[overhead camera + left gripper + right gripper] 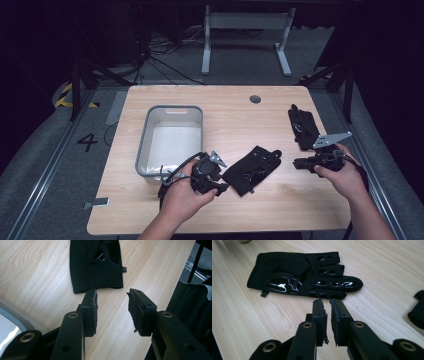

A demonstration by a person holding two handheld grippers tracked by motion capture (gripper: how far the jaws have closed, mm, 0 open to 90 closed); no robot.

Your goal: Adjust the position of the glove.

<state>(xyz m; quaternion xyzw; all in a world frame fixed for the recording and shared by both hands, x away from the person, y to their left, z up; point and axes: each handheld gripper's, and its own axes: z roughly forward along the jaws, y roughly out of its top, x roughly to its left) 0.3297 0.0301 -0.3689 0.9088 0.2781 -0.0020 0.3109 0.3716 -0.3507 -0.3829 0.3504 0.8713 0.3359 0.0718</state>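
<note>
1. My left gripper (112, 311) stands with its jaws wide apart and nothing between them, just short of the cuff of the near black glove (96, 267).
2. My right gripper (327, 315) has its jaws almost together, a narrow gap left, gripping nothing.
3. The near glove lies flat on the wooden table (225, 210), between both grippers.
4. A second glove (302, 127) lies towards the table's right edge.
5. A grey bin (172, 140) sits left of centre.

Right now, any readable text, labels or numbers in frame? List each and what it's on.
"4": dark numeral on the grey floor left of the table.
Yellow-black hazard stripes, on the floor farther back at left; a marking, no words.
Gloves, bin, both grippers: no text I can make out.
</note>
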